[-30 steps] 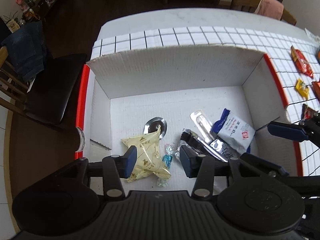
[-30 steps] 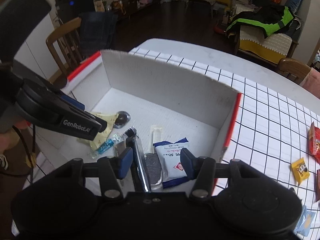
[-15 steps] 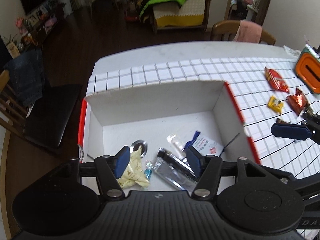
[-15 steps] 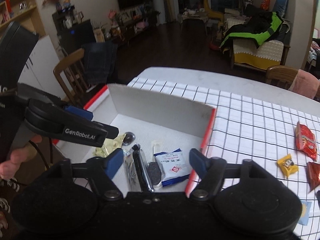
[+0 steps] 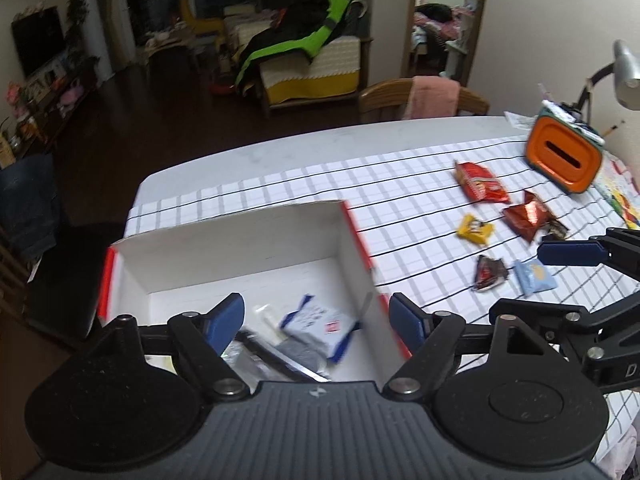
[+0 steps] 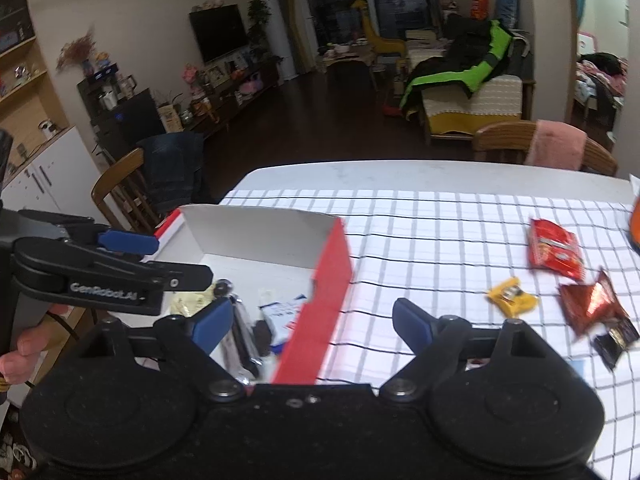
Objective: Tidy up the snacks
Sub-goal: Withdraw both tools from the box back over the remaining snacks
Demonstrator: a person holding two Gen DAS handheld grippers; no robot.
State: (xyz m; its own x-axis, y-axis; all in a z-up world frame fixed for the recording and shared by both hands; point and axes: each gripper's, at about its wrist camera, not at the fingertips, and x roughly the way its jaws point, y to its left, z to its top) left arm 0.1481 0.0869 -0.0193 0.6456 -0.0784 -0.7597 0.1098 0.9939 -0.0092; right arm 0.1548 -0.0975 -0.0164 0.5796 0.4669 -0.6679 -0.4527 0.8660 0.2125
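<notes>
Our left gripper (image 5: 316,316) hangs above the white cardboard box with red edges (image 5: 236,240), blue fingers spread and empty; a white-and-blue snack packet (image 5: 320,326) lies inside just below them. Right of the box's red rim, open checked tablecloth (image 5: 400,200) leads to a yellow wrapped candy (image 5: 475,229).

From the right wrist, our right gripper (image 6: 312,320) straddles the box's red wall (image 6: 320,300), fingers wide apart and empty. A red snack bag (image 6: 554,249) lies well right.

Both wrist views look forward and down across the desk (image 5: 400,168) from close above. Each faces the living room, and they share the white box (image 5: 240,248) and scattered snacks.
</notes>
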